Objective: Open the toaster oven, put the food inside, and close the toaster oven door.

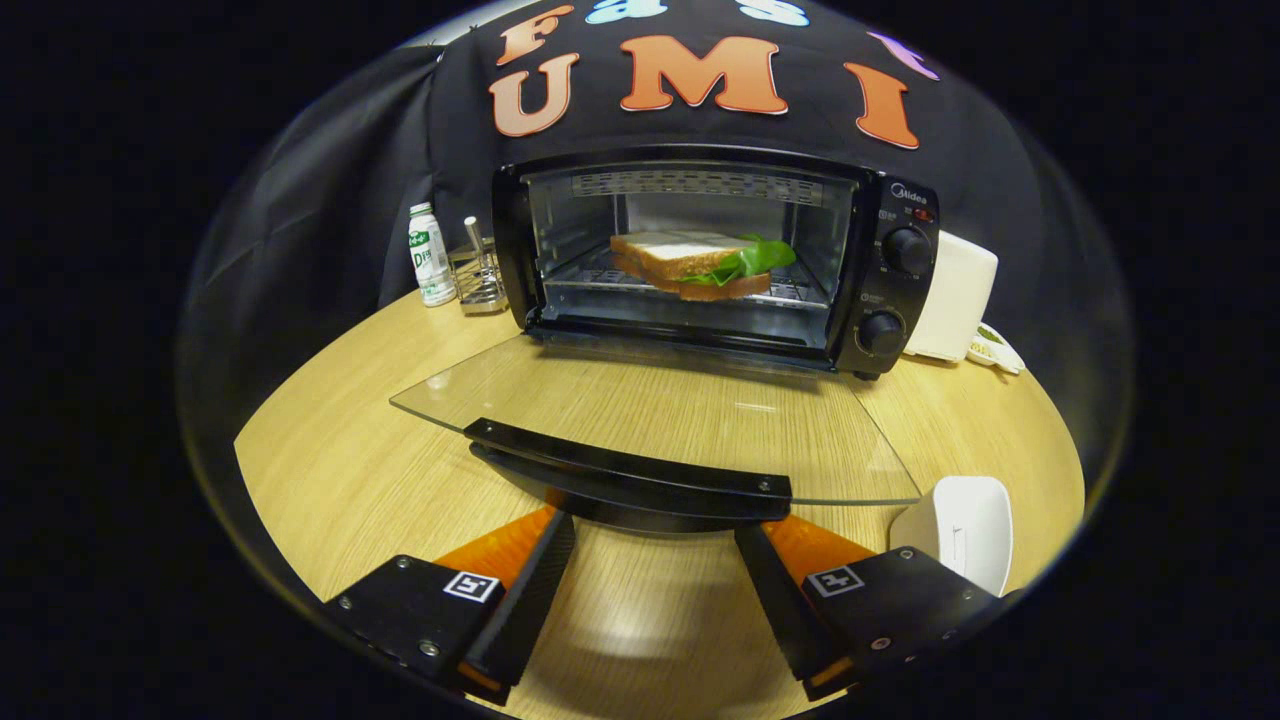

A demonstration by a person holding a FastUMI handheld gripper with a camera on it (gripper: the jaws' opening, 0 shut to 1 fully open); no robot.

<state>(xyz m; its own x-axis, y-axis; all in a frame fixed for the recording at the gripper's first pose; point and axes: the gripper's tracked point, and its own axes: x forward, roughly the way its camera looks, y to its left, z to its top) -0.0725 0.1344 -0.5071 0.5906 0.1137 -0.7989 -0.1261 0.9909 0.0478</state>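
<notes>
Sitting on a light wooden table (330, 470), the black toaster oven (715, 260) has its door wide open. The glass door (650, 415) lies flat, sticking out toward the gripper, and the wood shows through it. A black handle (625, 470) runs along the door's near edge.

Inside the oven, a sandwich (700, 265) rests on the wire rack (790, 290). It has white bread on top and under, and a green leaf pokes out of one side. Two round knobs (905, 250) sit one above the other on the oven's front, beside the opening.

The gripper (655, 535) is wide open and holds nothing. Its two fingers (525, 575) are spread far apart, with their tips just under the door's handle. I cannot tell if the tips touch it.

Beside the oven stand a small white bottle (430, 255) with a green label and a little metal holder (480, 270). On the oven's other side is a white box (955, 295), with a small dish (995, 345) near it. A white thing (965, 525) lies on the table close to one finger.
</notes>
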